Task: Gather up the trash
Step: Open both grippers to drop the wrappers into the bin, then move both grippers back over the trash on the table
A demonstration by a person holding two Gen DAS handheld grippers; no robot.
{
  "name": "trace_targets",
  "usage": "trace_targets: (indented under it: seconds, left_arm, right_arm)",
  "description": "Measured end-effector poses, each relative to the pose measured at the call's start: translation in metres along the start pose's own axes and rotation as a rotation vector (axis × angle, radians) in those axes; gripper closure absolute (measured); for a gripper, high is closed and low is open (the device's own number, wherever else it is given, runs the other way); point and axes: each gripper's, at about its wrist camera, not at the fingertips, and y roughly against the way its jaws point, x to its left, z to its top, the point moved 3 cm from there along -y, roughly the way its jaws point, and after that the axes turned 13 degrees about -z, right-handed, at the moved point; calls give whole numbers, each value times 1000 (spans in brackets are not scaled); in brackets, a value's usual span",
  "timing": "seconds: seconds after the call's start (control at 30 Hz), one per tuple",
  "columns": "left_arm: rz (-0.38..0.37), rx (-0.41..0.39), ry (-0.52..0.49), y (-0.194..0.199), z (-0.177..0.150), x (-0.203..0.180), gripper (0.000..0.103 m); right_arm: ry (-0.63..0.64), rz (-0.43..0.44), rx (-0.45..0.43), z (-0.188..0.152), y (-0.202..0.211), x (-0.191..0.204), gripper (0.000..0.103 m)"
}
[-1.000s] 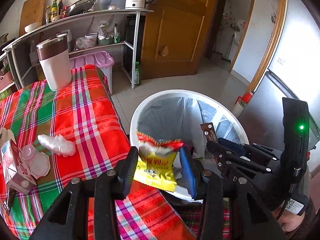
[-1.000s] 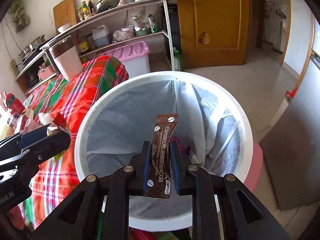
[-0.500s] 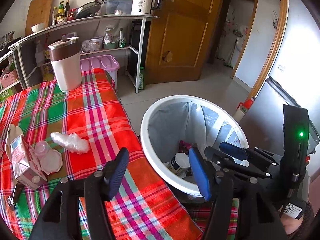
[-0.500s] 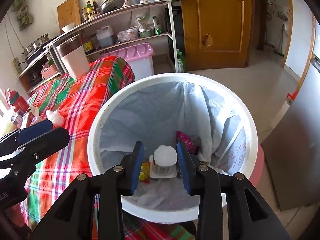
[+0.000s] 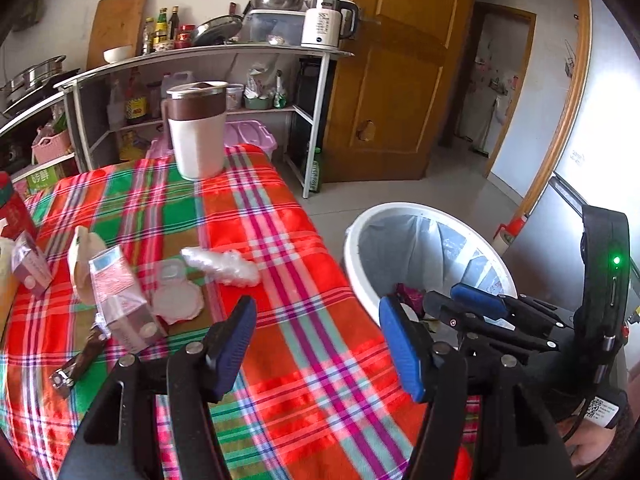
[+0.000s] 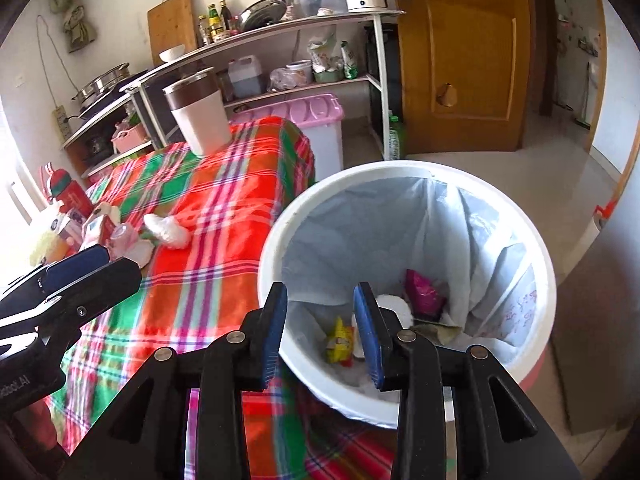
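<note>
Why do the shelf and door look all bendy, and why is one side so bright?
Left wrist view: the fisheye lens curves the shelf and door, and the corners go black. Right wrist view: same bending; strong light at the left edge washes out that end of the table. The trash bin looks sharp in both.

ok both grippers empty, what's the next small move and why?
Probably swing the left gripper toward the crumpled plastic wrap: both sets of jaws are open and empty, the wrap lies nearest on the tablecloth, and the bin already holds earlier trash.
</note>
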Motion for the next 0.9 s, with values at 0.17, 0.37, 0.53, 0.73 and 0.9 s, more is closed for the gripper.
trace_targets:
  seconds: [0.17, 0.37, 0.53, 0.73, 0.9]
  left_arm:
    - [49, -29, 16, 21, -7, 19, 37]
    - [91, -47, 58, 41, -15, 44, 36]
    - [129, -64, 97, 56, -22, 67, 36]
    - [186, -76, 137, 72, -31, 94, 35]
    - [221, -65, 172, 79, -40, 118, 33]
  right_arm:
    - [30, 35, -10, 0, 6, 22, 67]
    - [66, 74, -21, -1, 10, 49, 67]
    - [103, 107, -27, -4, 12, 71, 67]
    - [146, 151, -40, -3, 15, 102, 65]
    - [174, 192, -49, -1, 15, 126, 60]
